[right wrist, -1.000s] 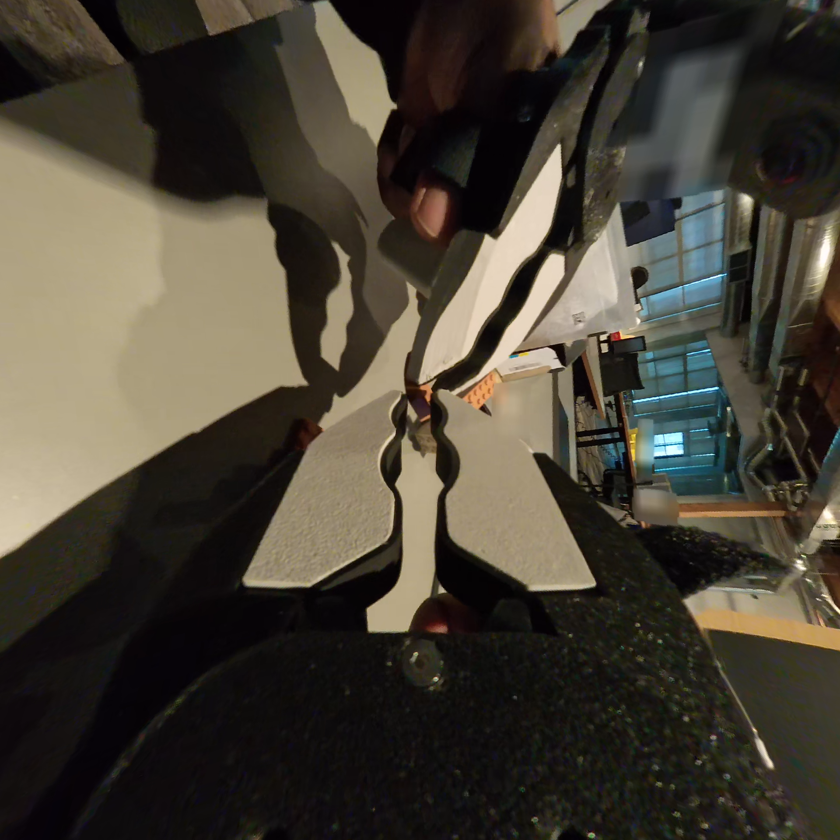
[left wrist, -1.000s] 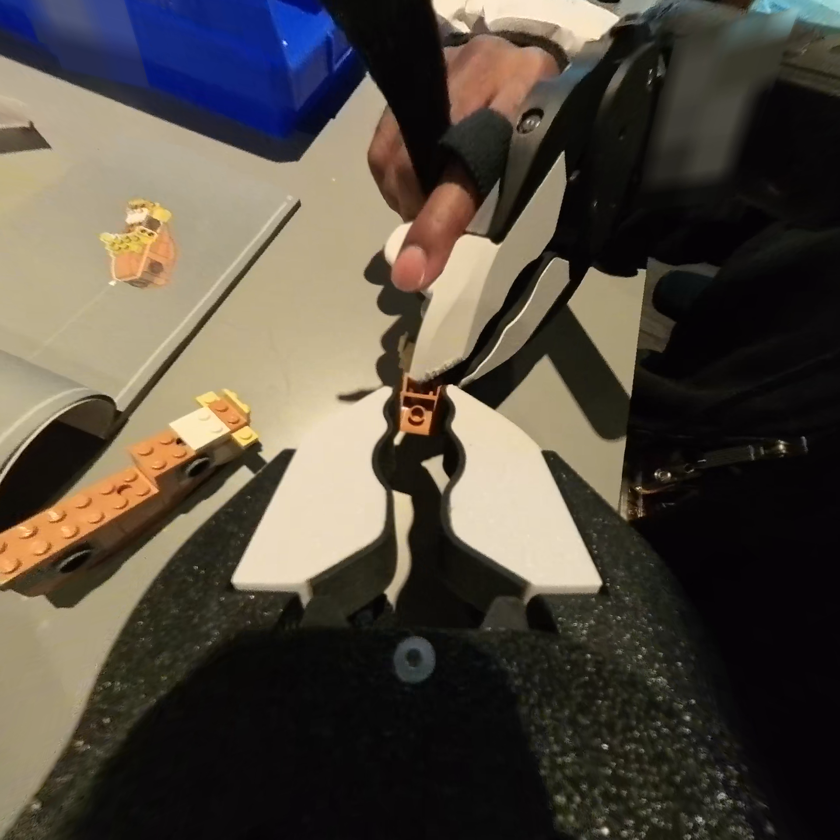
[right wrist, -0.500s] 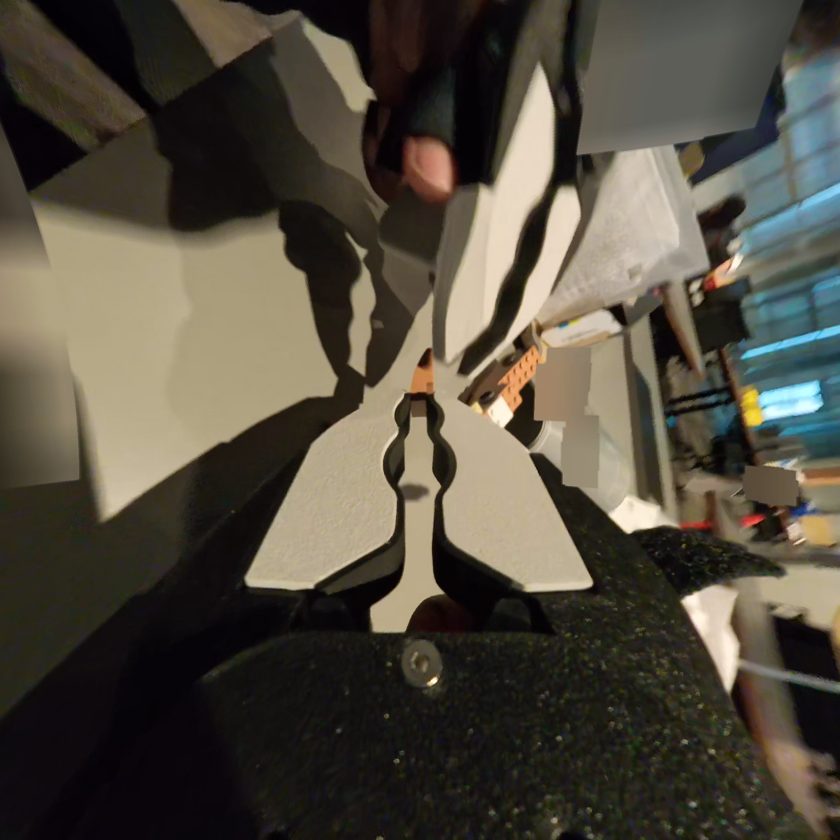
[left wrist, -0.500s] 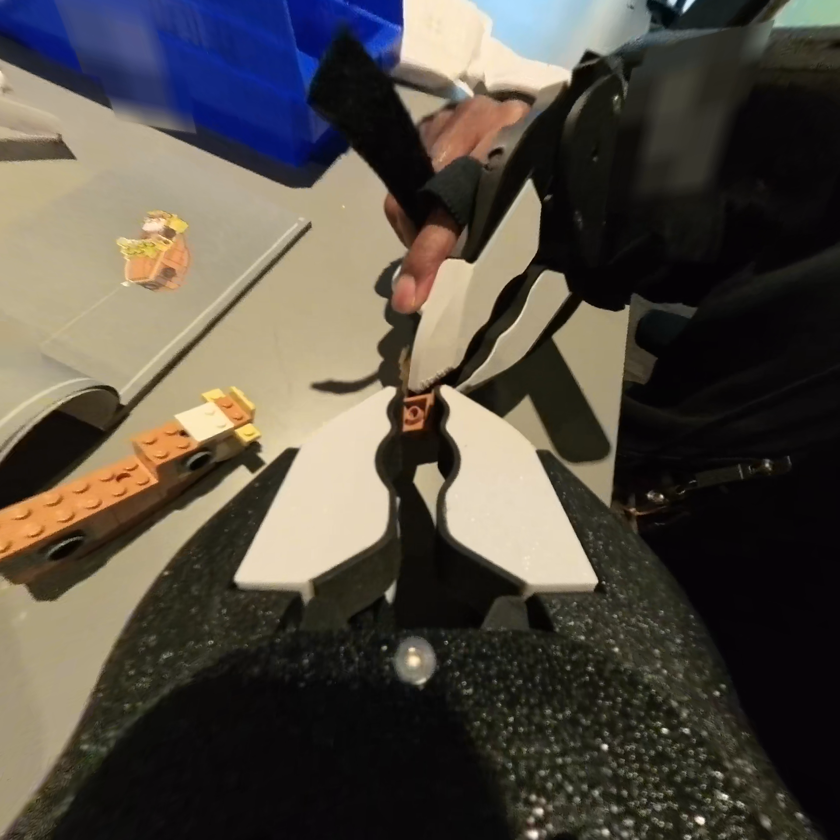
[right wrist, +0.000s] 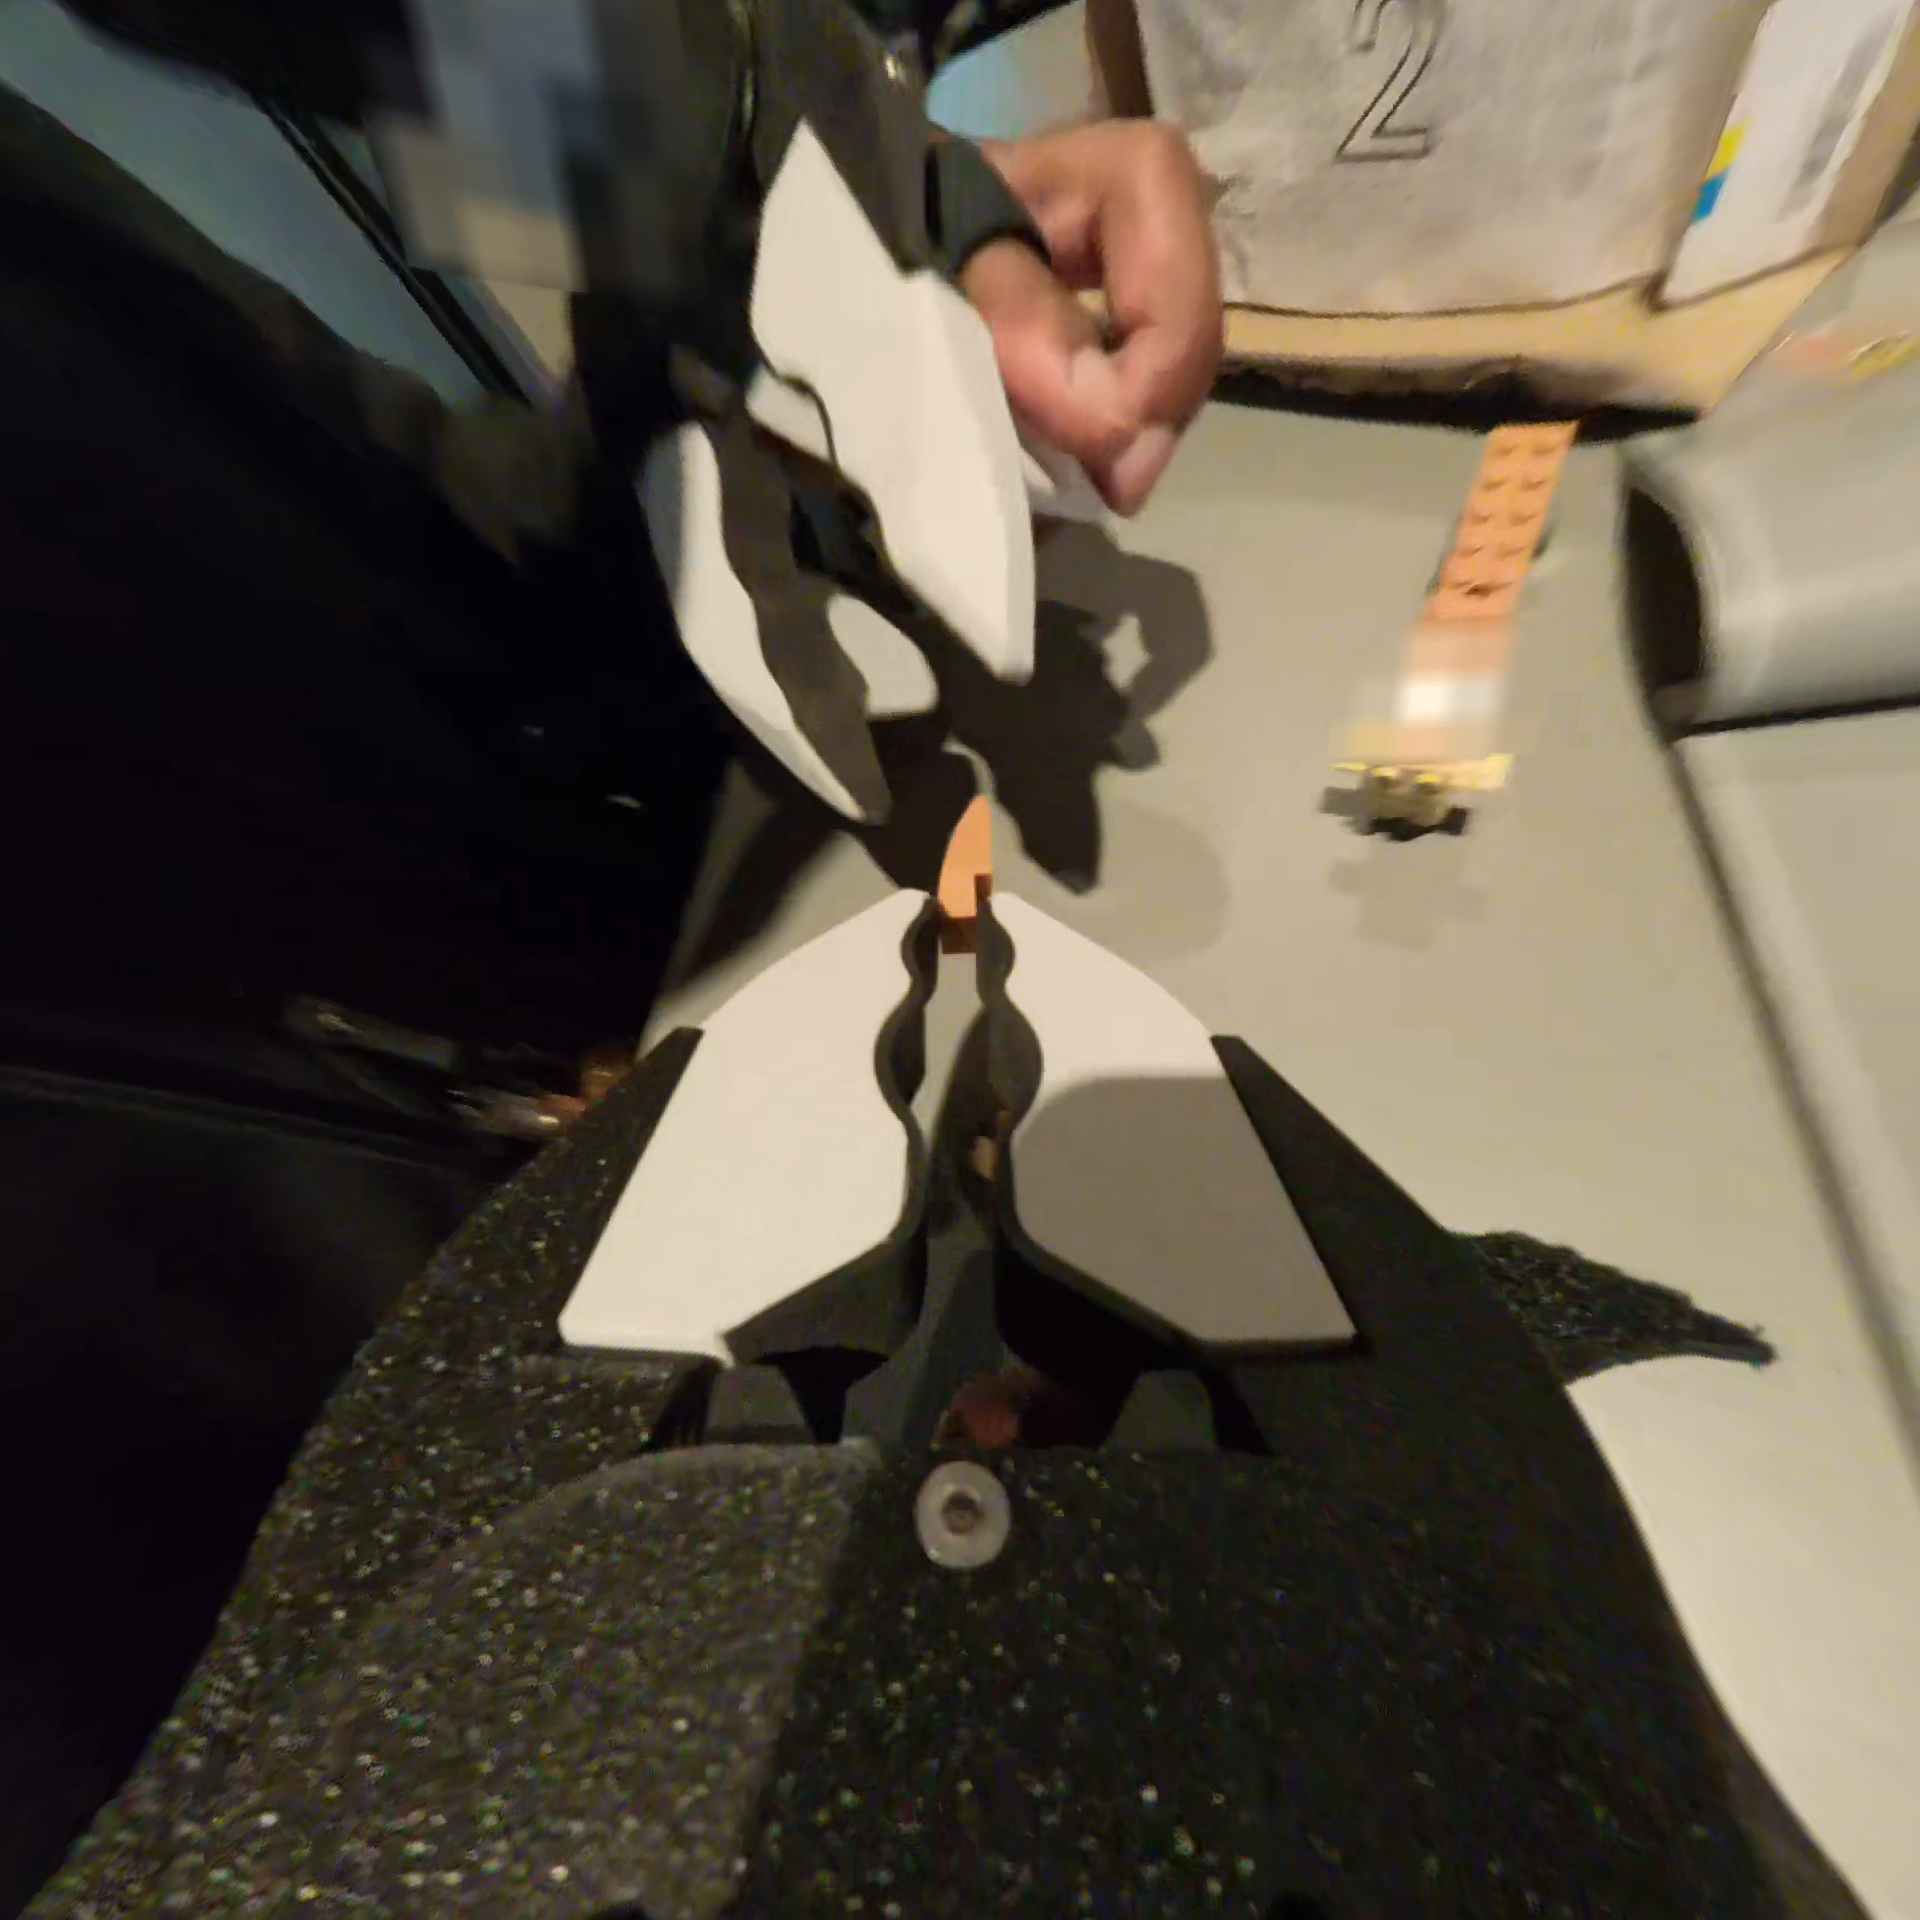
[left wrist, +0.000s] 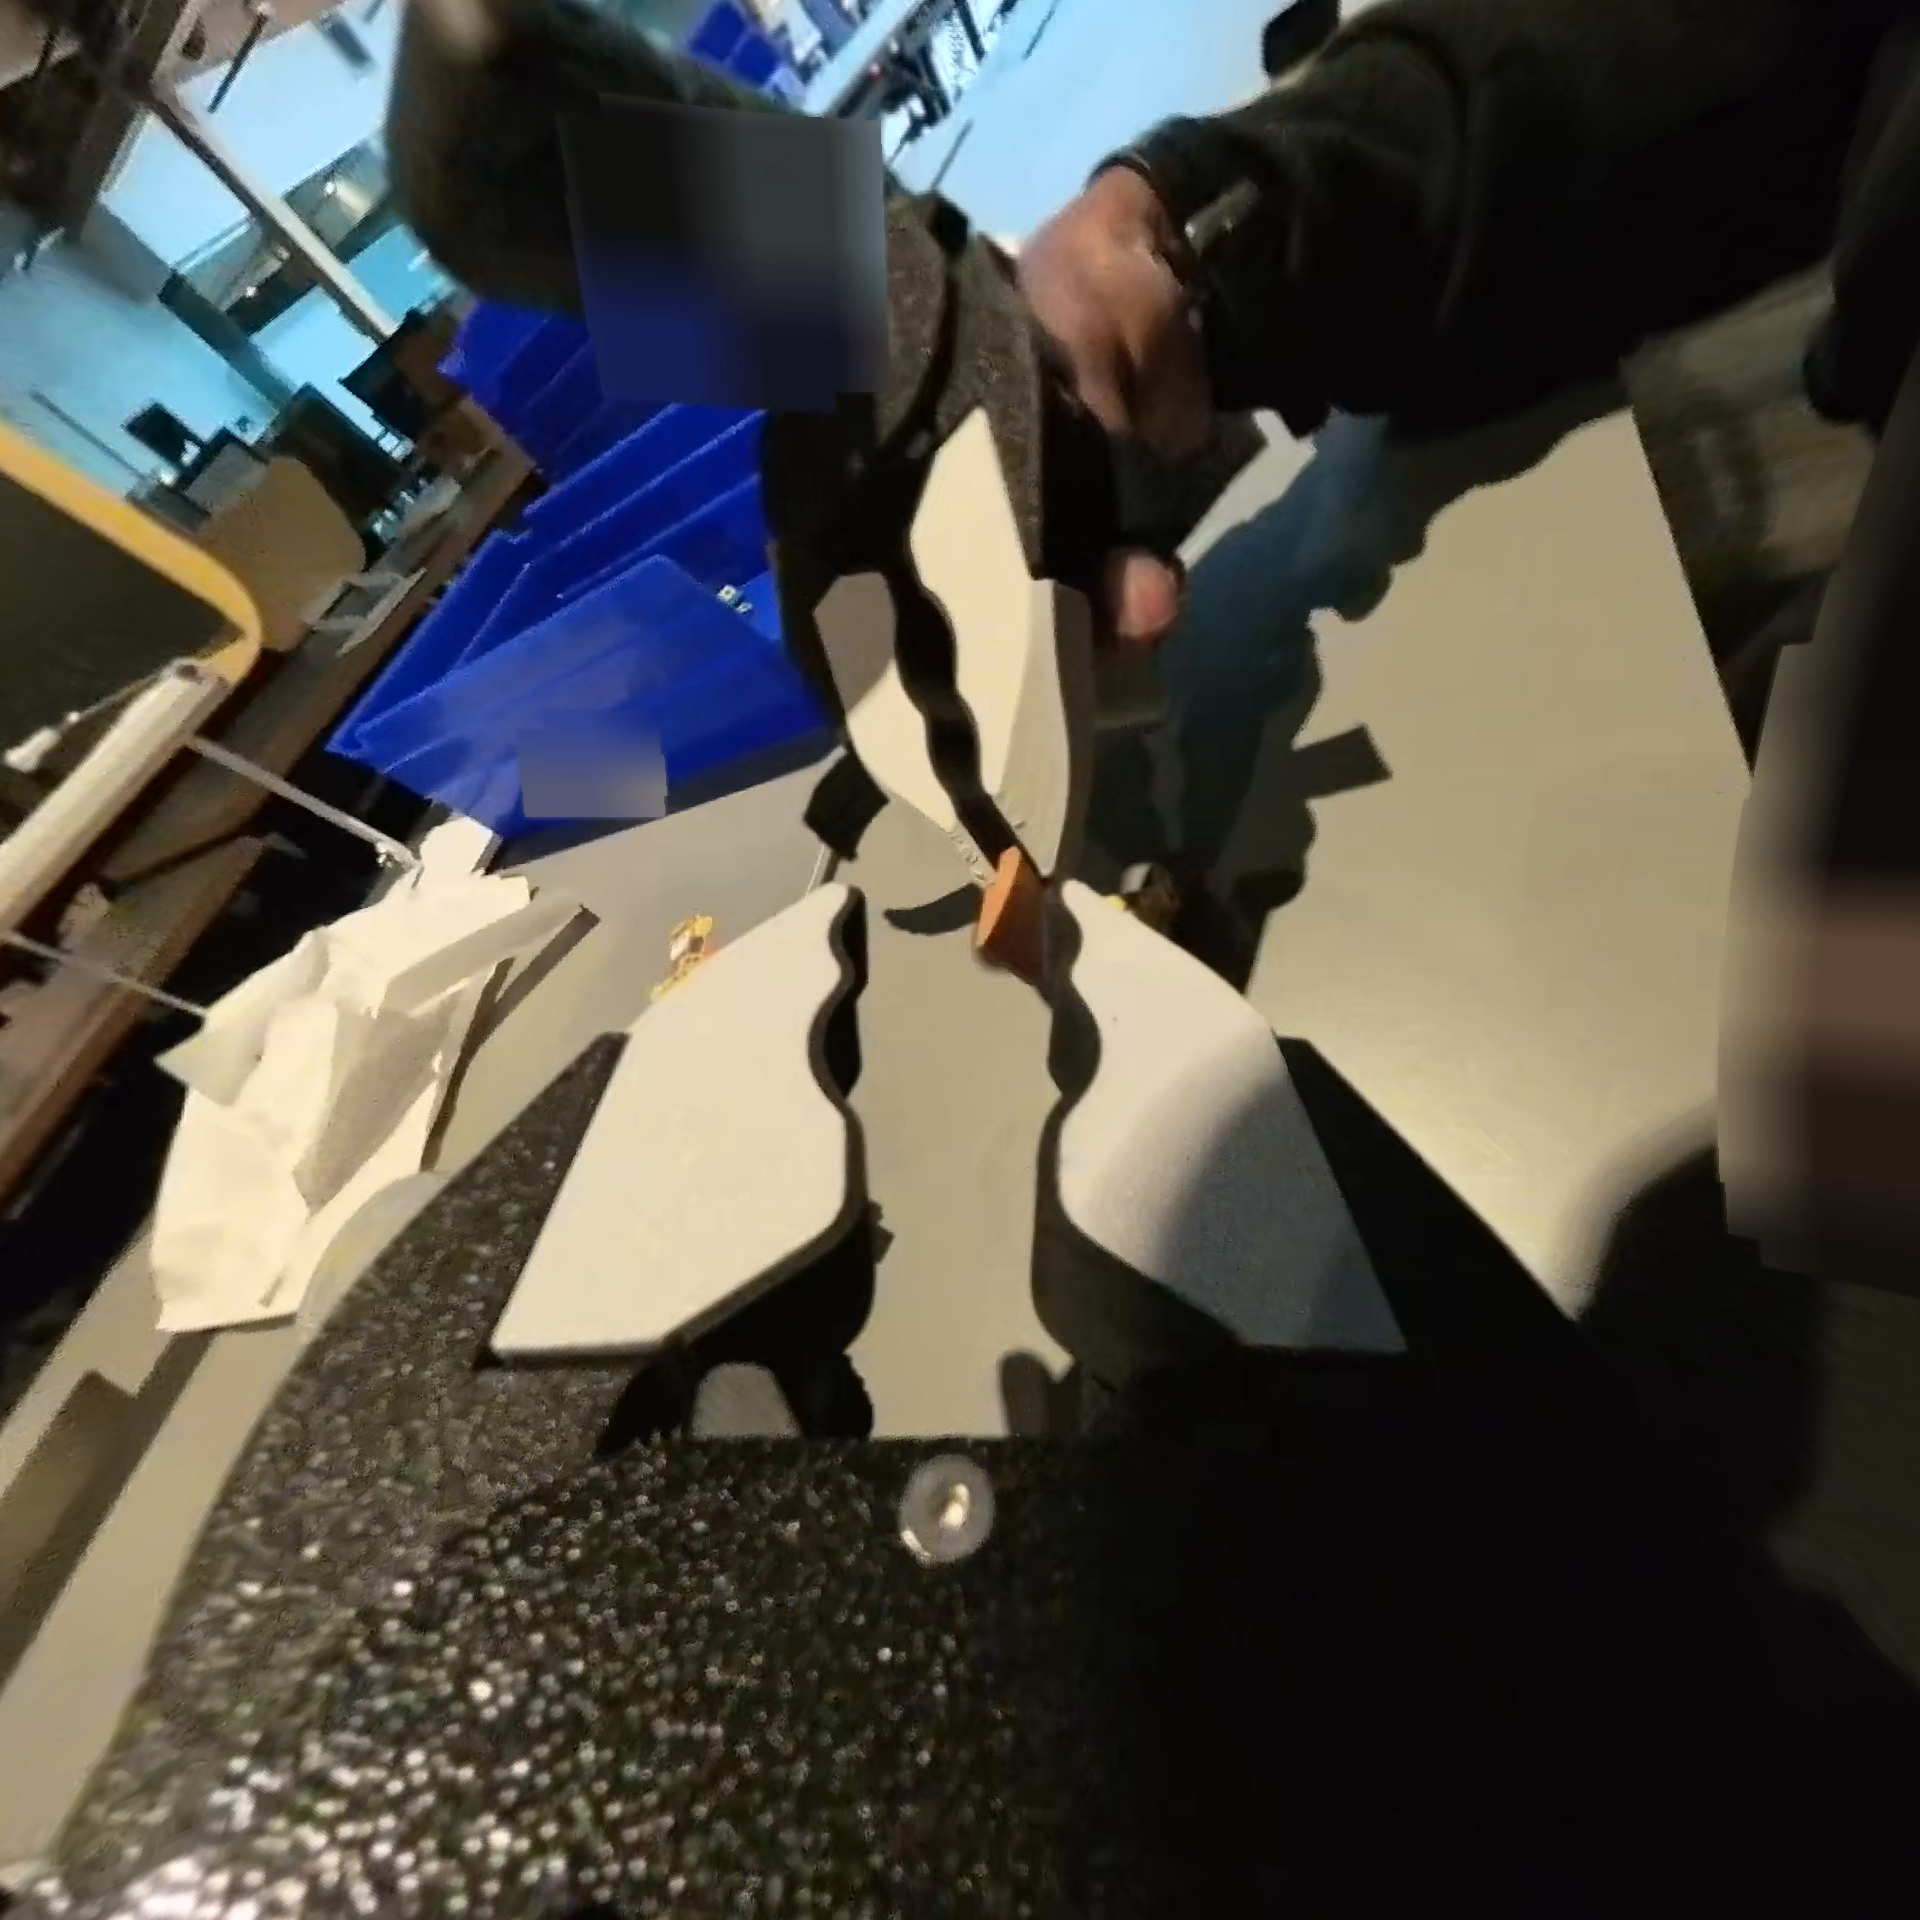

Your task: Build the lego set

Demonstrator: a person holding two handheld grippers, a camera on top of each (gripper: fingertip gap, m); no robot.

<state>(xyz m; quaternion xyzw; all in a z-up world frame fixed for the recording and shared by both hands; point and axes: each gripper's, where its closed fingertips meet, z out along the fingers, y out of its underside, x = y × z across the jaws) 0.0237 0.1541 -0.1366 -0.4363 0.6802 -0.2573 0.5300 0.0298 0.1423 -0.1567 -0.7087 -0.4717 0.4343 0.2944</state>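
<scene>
Since half a second ago the handover has finished – the left gripper (left wrist: 961, 920), which was clamped on the small orange brick (right wrist: 964, 852), has let go and its jaws now stand wide apart. The right gripper (right wrist: 961, 920) has the brick instead, pinched by its square end right at the fingertips, with the tapered end poking out forward.

I judge the swap was made to re-grip the piece. Held at the very tip like this, most of the brick stays clear of the pads, so I can see its free end and press it home without the fingers fouling the studs around it. It hangs in the air above the grey table (right wrist: 1351, 1039), not yet on anything. In the right wrist view the left gripper sits just beyond the brick, apart from it, with my left hand (right wrist: 1101, 312) on its handle – close enough, I think, to steady things if needed.

The long orange build (right wrist: 1496, 520) lies flat on the table, well apart from the brick, and I take that as where it goes next.

As for writing, a pale bag (right wrist: 1455, 156) at the back carries one large printed mark. Motion blur leaves no brand legible on the blue bins (left wrist: 623, 644) or the crumpled white paper (left wrist: 332, 1060).
</scene>
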